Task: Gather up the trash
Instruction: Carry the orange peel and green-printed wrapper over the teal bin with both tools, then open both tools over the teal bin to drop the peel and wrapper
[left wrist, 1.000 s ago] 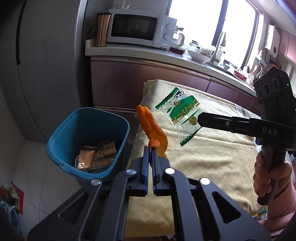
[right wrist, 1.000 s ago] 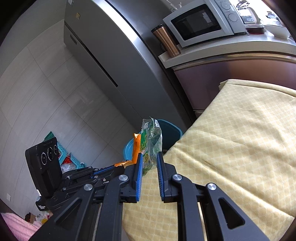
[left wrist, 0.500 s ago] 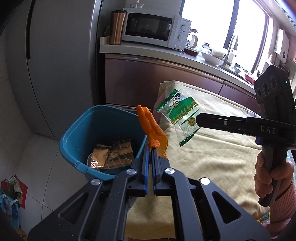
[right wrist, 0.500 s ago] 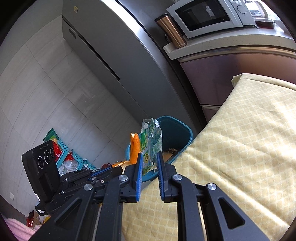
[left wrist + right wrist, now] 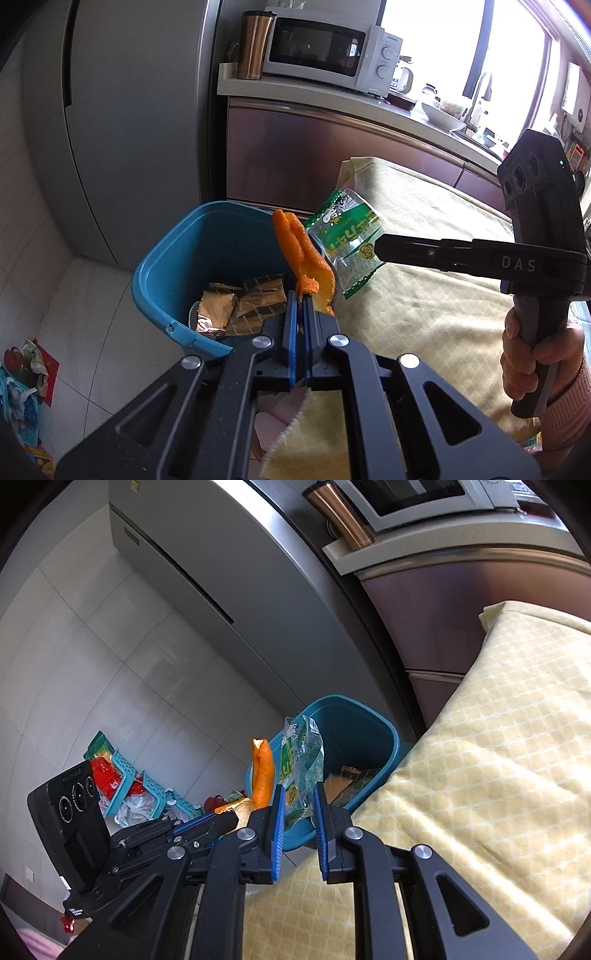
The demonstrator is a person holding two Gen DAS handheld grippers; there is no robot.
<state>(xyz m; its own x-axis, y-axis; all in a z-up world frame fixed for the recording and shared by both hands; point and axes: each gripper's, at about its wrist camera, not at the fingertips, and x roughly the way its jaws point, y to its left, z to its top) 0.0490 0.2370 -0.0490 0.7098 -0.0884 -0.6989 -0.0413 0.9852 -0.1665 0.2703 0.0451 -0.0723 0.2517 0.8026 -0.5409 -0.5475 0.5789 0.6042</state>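
Over the blue bin [image 5: 166,266], my left tool [image 5: 301,301] pinches limp orange peel [image 5: 303,254] by its edge, my right tool [image 5: 298,805] clamps the feather-light crinkly wrapper [image 5: 301,760].

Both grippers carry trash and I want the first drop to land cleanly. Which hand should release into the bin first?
Left. The left gripper holds the orange peel over the blue bin. The right gripper holds its green wrapper near the tablecloth edge.

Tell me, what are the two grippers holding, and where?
Left gripper pinches the orange peel by its bottom end; right gripper holds the green wrapper by its lower edge.
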